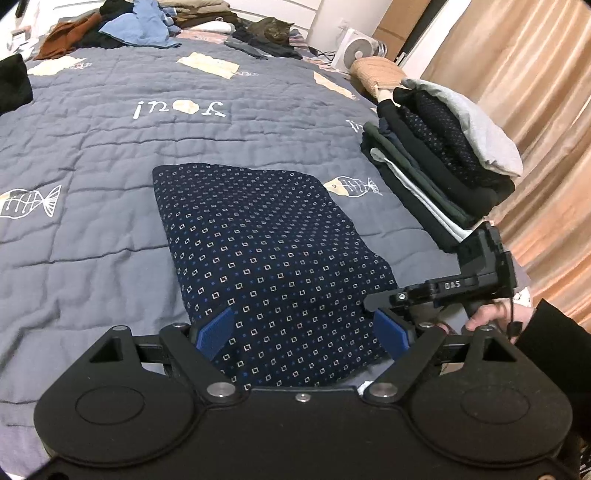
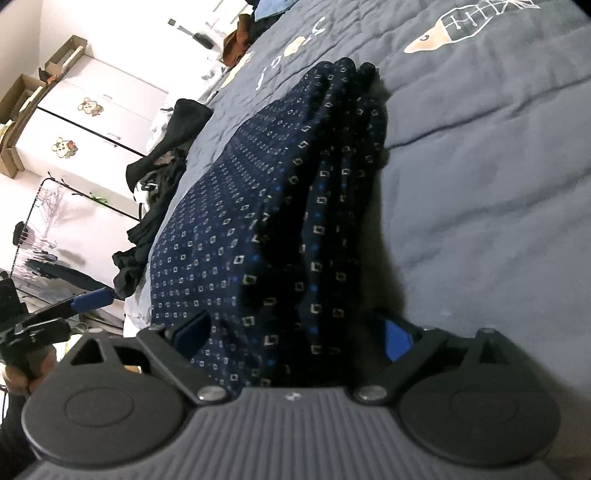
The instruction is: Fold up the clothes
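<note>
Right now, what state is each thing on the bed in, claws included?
Patterned navy garment: folded into a rectangle, flat on the quilt.
Folded stack: piled at the bed's right edge, grey piece on top.
Unfolded clothes: heaped loosely at the far end.
Cat: lying among the far clothes.
Left claw: open, straddling the garment's near edge.
Right claw: open around the garment's layered side edge.
</note>
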### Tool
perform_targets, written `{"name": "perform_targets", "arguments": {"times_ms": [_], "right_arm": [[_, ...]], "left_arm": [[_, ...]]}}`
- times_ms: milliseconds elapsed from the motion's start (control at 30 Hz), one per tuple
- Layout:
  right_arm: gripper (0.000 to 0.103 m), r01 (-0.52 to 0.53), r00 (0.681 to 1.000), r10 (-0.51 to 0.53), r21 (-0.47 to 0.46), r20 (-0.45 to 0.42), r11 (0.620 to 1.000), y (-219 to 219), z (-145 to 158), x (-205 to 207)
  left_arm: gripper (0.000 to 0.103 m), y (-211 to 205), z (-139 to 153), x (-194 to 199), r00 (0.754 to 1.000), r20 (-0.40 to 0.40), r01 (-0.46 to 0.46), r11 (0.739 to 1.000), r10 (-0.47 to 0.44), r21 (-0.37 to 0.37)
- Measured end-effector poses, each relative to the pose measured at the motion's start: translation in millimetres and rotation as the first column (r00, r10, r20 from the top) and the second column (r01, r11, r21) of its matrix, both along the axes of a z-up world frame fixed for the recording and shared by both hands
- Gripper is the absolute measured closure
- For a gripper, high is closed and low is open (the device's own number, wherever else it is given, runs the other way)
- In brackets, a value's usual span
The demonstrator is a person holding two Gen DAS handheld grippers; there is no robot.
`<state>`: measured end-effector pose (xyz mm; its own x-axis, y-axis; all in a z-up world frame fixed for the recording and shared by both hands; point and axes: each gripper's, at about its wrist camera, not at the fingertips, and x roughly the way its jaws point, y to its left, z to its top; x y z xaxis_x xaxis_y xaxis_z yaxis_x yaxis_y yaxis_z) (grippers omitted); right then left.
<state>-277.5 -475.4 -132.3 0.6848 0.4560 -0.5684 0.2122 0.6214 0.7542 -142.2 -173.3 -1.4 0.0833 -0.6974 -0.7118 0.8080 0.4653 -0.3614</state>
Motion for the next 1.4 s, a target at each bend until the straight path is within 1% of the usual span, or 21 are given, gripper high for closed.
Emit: {"name": "perform_targets", "arguments": {"times_ms": [167, 233, 400, 467, 600, 700, 733, 800, 900, 1100, 1200, 1233, 1300, 1333, 1367, 1400], "right_arm": [[0.008, -0.048, 0.999, 0.048, -0.008, -0.003, 0.999, 10.1, 12.0, 7.7], [0.009, -0.046, 0.999, 0.046, -0.004, -0.007, 0.999, 10.6, 8.7, 12.0], [0.008, 0.039, 0.999, -0.041, 0.077, 0.022, 0.996, 0.6, -8.1, 13.3], [0.007, 0.047, 0.998, -0.049, 0.097, 0.027, 0.994, -0.2, -7.8, 13.3], [0.006, 0.027, 0.999, -0.032, 0.142, 0.033, 0.989, 1.7, 0.6, 16.4], [0.007, 0.020, 1.000, -0.020, 0.115, 0.004, 0.993, 5.7, -7.5, 21.9], [0.006, 0.008, 1.000, -0.008, 0.091, 0.006, 0.996, 9.1, -10.6, 23.5], [0.000, -0.007, 1.000, 0.006, 0.051, 0.020, 0.999, 16.4, -11.0, 25.3], [0.000, -0.023, 0.999, 0.023, 0.000, 0.028, 1.000, 23.9, -9.2, 27.6], [0.000, -0.009, 1.000, 0.008, 0.038, 0.024, 0.999, 19.3, -11.5, 29.0], [0.001, -0.012, 1.000, 0.011, 0.034, 0.024, 0.999, 20.3, -11.8, 29.5], [0.003, -0.010, 1.000, 0.009, 0.030, 0.019, 1.000, 20.5, -11.4, 29.7], [0.012, -0.002, 1.000, 0.002, 0.016, 0.004, 1.000, 20.2, -10.3, 30.0], [0.031, 0.010, 1.000, -0.010, -0.002, -0.011, 1.000, 18.6, -9.8, 28.9], [0.044, 0.020, 1.000, -0.020, -0.004, -0.020, 1.000, 16.3, -10.6, 27.1], [0.050, 0.027, 0.999, -0.027, 0.011, -0.023, 1.000, 13.9, -12.4, 25.0]], "left_arm": [[0.021, -1.3, -1.7, 0.0, 1.000, -0.002, 0.006, 1.000, -0.006, 0.001], [0.021, -1.5, -2.0, -0.3, 1.000, -0.002, 0.009, 1.000, -0.009, 0.000], [0.021, 1.7, -2.6, 0.4, 1.000, -0.004, 0.003, 1.000, -0.003, -0.001], [0.021, 2.2, -3.3, 1.5, 1.000, -0.006, -0.002, 1.000, 0.002, 0.001], [0.021, 1.4, -3.6, 2.7, 1.000, -0.005, -0.004, 1.000, 0.004, 0.003], [0.021, -0.3, -3.8, 2.5, 1.000, -0.004, -0.002, 1.000, 0.002, 0.008], [0.021, -0.6, -3.8, 2.3, 1.000, -0.004, -0.001, 1.000, 0.001, 0.009], [0.021, -0.1, -4.6, 2.7, 1.000, -0.006, -0.003, 1.000, 0.003, 0.011], [0.021, 1.3, -6.5, 3.6, 1.000, -0.011, -0.007, 1.000, 0.008, 0.014], [0.021, 2.7, -7.9, 1.9, 1.000, -0.013, -0.005, 1.000, 0.005, 0.013], [0.021, 3.2, -7.8, 1.0, 1.000, -0.012, -0.005, 1.000, 0.005, 0.012], [0.021, 3.3, -8.2, 0.9, 1.000, -0.013, -0.006, 1.000, 0.006, 0.012], [0.021, 3.4, -9.0, 0.8, 1.000, -0.014, -0.007, 1.000, 0.008, 0.014], [0.021, 3.3, -9.6, 1.0, 1.000, -0.014, -0.008, 1.000, 0.008, 0.016], [0.021, 3.2, -10.1, 1.3, 1.000, -0.015, -0.009, 1.000, 0.009, 0.018], [0.021, 3.1, -10.5, 1.5, 1.000, -0.015, -0.009, 1.000, 0.010, 0.019]]}}
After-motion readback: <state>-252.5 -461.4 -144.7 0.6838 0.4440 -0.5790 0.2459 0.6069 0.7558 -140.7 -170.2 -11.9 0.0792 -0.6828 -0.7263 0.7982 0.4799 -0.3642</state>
